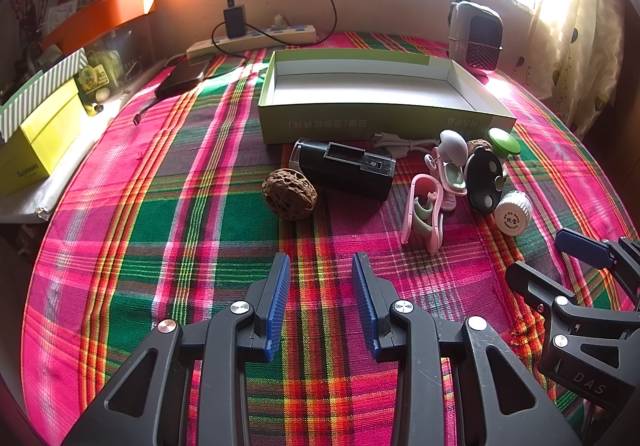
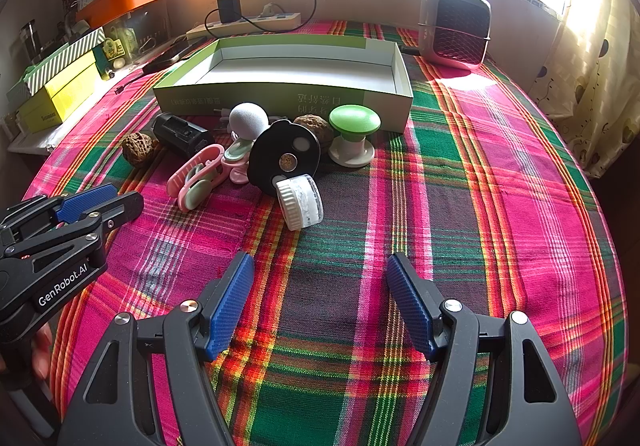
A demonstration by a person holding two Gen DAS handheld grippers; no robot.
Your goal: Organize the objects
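An empty green-and-white box lies on the plaid cloth. In front of it is a loose cluster: a walnut, a black cylinder, pink clips, a black disc, a white jar and a green knob. My left gripper hovers open, short of the walnut. My right gripper stands wide open near the jar. Both hold nothing.
A power strip with a plugged-in charger runs along the back wall. A small heater stands at the back right. Yellow and striped boxes and an orange tray crowd the left edge. A curtain hangs on the right.
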